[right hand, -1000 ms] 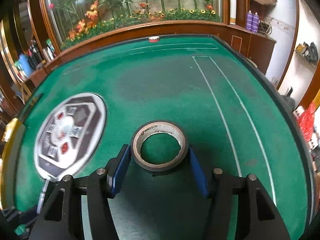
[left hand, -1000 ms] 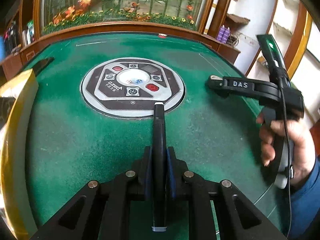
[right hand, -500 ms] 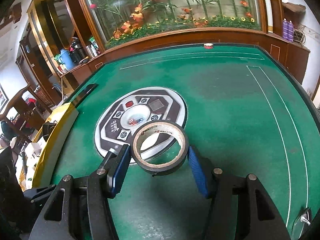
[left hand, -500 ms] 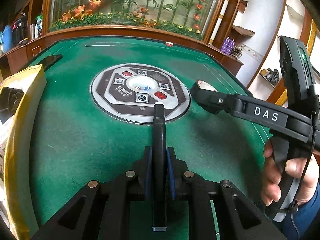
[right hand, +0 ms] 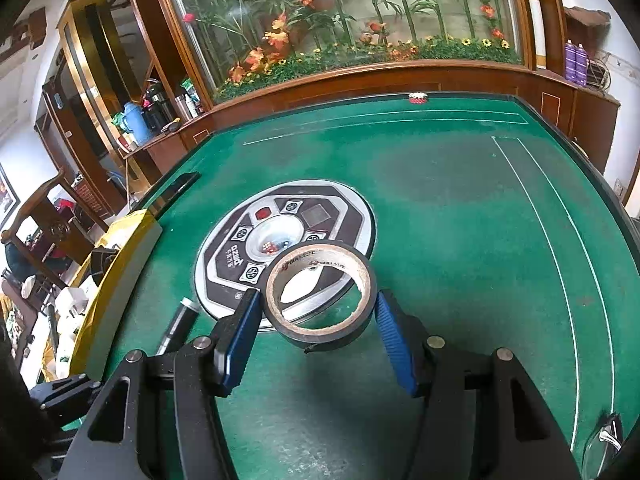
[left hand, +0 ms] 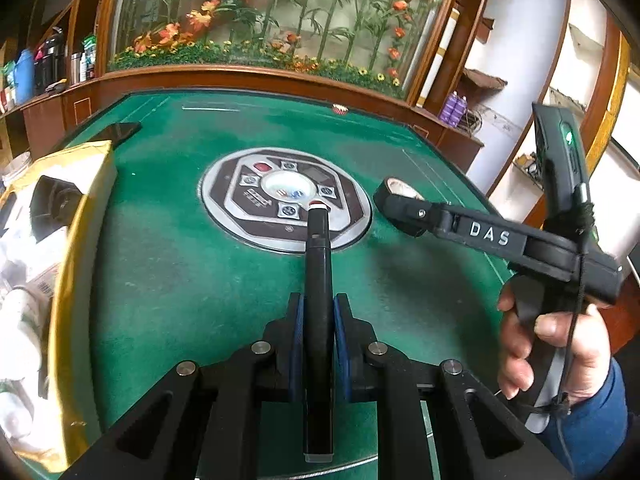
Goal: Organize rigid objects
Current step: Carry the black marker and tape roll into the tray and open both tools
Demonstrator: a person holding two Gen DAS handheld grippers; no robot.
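The left gripper (left hand: pixel 316 336) is clamped tight on a slim black pen-like cylinder (left hand: pixel 318 300), which is carried lengthwise between the blue pads with its far tip over the near rim of the round control panel (left hand: pixel 240 216) set in the green table (left hand: pixel 180 280). The right gripper (right hand: pixel 316 316) is partly closed around a roll of black tape (right hand: pixel 320 292), held across its outer wall and lifted clear of the felt, just above the near edge of the control panel.

Compared with a second ago, the tape roll has been swung from open felt to the right of the control panel to a place over its near rim, and both grippers have been brought closer to the gold-edged box (left hand: pixel 76 240) that lies left of the control panel. In the last half second the right gripper has hardly been moved.

Both rigid objects are therefore judged to be in transit, with the box, already holding other items, taken as the likely destination. Neither object has yet been set down.
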